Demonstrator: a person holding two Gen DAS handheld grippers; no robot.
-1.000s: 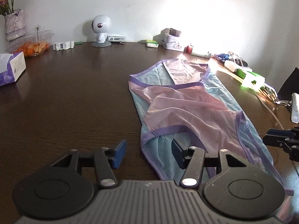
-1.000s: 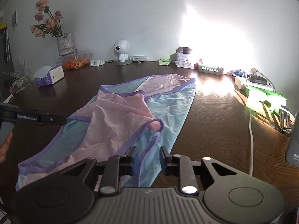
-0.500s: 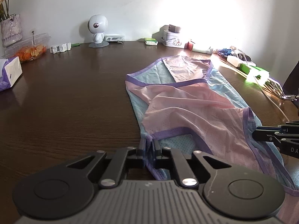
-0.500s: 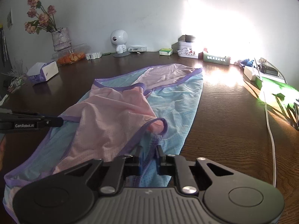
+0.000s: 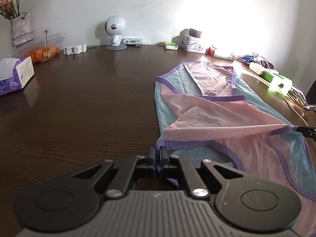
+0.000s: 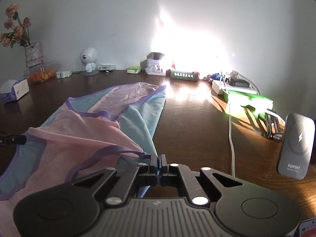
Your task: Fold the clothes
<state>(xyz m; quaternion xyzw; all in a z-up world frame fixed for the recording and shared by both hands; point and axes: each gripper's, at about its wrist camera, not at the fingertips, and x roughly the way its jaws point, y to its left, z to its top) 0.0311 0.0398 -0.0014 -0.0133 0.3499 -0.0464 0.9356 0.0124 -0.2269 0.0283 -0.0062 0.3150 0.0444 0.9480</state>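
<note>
While both tools point forward and slant down toward a dark wooden tabletop point(image 5: 79, 102), each one pinches a corner of the same garment. The garment point(image 5: 207, 106) is a thin mesh sleeveless top in pink and pale blue with purple trim, spread lengthwise on the right half of the tabletop in the left wrist view.

The left hand-held gripper point(image 5: 157, 154) sits low at the near edge of the cloth, its jaws pressed together on the purple-trimmed corner, which rises slightly off the wood. From that corner a taut pink fold runs across to the right, where the tip of the right hand-held gripper point(image 5: 306, 131) shows at the picture's edge, holding the other near corner.

In the right wrist view, the right hand-held gripper point(image 6: 158, 161) has its jaws closed on a purple strap edge, and the cloth point(image 6: 98, 122) lifts up from the tabletop toward it like a small tent. The left tool's tip point(image 6: 11, 139) shows at the far left, level with the raised fabric.

Along the back wall stand a vase of dried roses point(image 5: 20, 29), a clear box of orange food point(image 5: 42, 48), a tissue box point(image 5: 15, 73), and a small white robot-shaped camera point(image 5: 115, 32). A grey wireless charger point(image 6: 296, 146) stands upright at the right.
</note>
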